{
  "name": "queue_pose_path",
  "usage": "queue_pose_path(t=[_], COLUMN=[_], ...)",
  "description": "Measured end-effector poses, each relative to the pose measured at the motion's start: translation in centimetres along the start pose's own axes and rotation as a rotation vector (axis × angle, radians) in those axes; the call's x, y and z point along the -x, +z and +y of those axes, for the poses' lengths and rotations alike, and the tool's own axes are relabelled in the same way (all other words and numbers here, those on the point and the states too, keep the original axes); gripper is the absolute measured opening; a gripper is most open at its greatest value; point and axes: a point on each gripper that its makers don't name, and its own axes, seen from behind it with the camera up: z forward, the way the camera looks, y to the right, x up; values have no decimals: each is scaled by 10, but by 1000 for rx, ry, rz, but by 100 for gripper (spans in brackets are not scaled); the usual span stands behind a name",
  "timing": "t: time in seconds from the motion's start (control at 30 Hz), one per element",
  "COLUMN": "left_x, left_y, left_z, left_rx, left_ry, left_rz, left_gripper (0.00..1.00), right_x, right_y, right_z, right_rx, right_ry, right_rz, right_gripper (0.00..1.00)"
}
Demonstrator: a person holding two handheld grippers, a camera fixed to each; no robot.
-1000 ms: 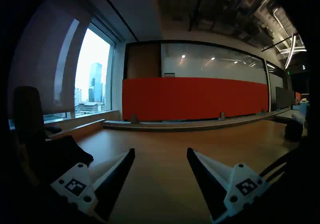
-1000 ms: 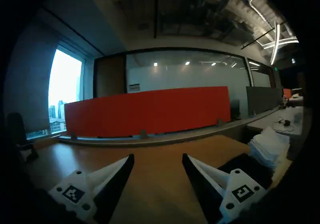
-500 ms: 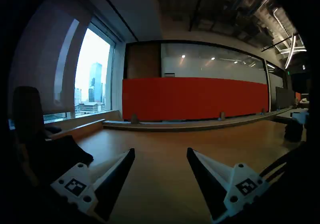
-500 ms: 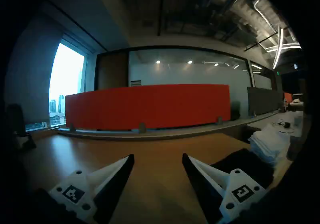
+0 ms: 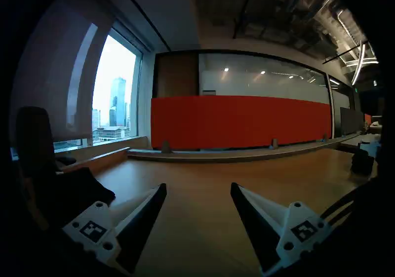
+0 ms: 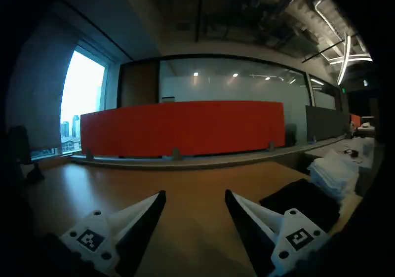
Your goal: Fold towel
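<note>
Folding not started yet
Left gripper (image 5: 198,194) and right gripper (image 6: 195,199) hang wide, empty, over the table (image 5: 212,176); next is probably grabbing the black towel (image 6: 302,201) at the right edge.

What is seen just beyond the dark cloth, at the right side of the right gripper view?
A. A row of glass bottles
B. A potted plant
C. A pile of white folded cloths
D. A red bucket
C: a pile of white folded cloths sits just past the dark cloth that lies on the wooden table, to the right of the open right claw.
</note>
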Motion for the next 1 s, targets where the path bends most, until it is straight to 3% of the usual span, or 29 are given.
queue_pose_path(t=[1.0], left_x=[-1], left_y=[0], left_z=[-1], left_rx=[0], left_ry=[0], left_rz=[0], left_gripper=[96], right_x=[-3], right_y=[-5], right_z=[-11], right_rx=[-24], right_ry=[-44], right_rz=[17], right_gripper=[93])
